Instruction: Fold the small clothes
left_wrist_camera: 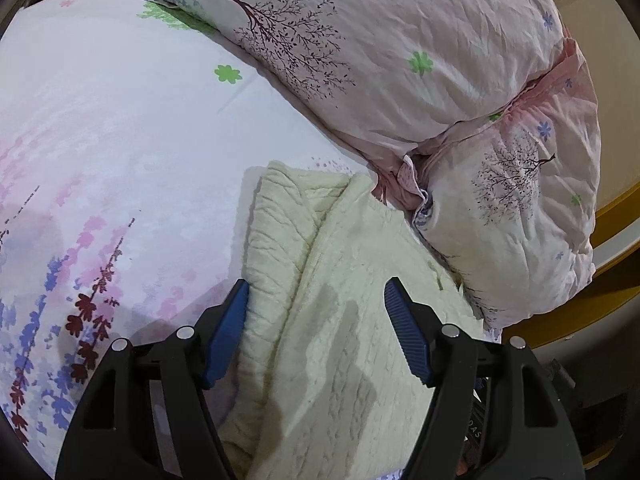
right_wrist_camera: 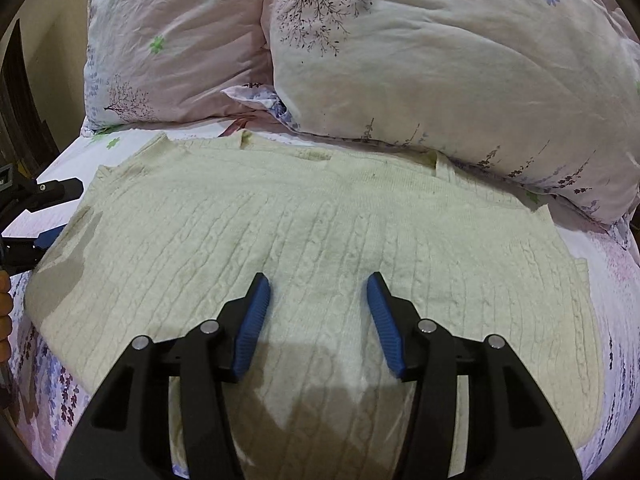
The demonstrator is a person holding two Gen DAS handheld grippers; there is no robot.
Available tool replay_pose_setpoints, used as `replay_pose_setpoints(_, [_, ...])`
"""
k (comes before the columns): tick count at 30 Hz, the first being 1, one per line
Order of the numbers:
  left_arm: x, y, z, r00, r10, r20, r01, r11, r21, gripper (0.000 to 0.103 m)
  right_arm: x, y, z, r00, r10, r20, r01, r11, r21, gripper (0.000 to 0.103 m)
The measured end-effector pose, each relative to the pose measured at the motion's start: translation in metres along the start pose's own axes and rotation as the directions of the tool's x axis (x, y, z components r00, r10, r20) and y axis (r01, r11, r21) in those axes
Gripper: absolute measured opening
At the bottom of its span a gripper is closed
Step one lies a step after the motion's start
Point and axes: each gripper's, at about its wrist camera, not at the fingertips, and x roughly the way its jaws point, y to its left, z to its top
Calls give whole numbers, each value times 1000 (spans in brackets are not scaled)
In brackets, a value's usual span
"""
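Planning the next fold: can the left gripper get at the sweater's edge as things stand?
Probably yes. The left gripper is open right over the cream sweater, whose folded side edge lies between its fingers with nothing on top. The pillows sit farther back, clear of that edge.

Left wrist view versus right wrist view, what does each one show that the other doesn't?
Only the left wrist view shows the folded-over edge of the cream sweater and a wooden bed frame. Only the right wrist view shows the sweater's whole cable-knit front spread flat and the left tool at its edge. Both show the sweater on the floral sheet, the pillows, and an open tool above the knit.
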Motion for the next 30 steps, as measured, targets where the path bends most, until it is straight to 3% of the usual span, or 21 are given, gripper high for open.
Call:
replay_pose_setpoints(6, [7, -5, -2, 999, -18, -27, 18, 1000, -8, 57, 0, 0, 0, 1000, 3, 1, -3, 1000, -2, 52])
replay_pose_setpoints(8, [11, -5, -3, 999, -26, -45, 25, 1000, -19, 49, 1, 0, 0, 1000, 5, -1, -5, 1000, -1, 52])
replay_pose_setpoints(10, [12, -5, -1, 997, -43, -56, 41, 999, -35, 32, 2, -1, 1, 1000, 9, -3, -9, 1000, -2, 52])
replay_pose_setpoints(13, [8, -16, 2, 996, -72, -47, 72, 997, -7, 20, 2, -2, 1, 1000, 16, -5, -16, 1000, 0, 52])
replay_pose_setpoints(16, [2, -38, 2, 995, -94, -23, 95, 995, 42, 18, 2, -2, 2, 1000, 18, -6, -18, 1000, 1, 52])
replay_pose_setpoints(21, [-5, -83, -1, 989, -149, 5, 148, 983, 113, 16, -17, -32, 10, 992, 119, 38, -123, 987, 108, 53])
replay_pose_setpoints(25, [-3, -126, -9, 979, -204, 6, 200, 966, 166, 15, -45, -77, 9, 987, 96, 125, -121, 971, 205, 61])
replay_pose_setpoints(30, [10, -176, -26, 960, -280, -34, 280, 936, 214, 15, -56, -126, -2, 988, 70, 139, -107, 954, 281, 61])
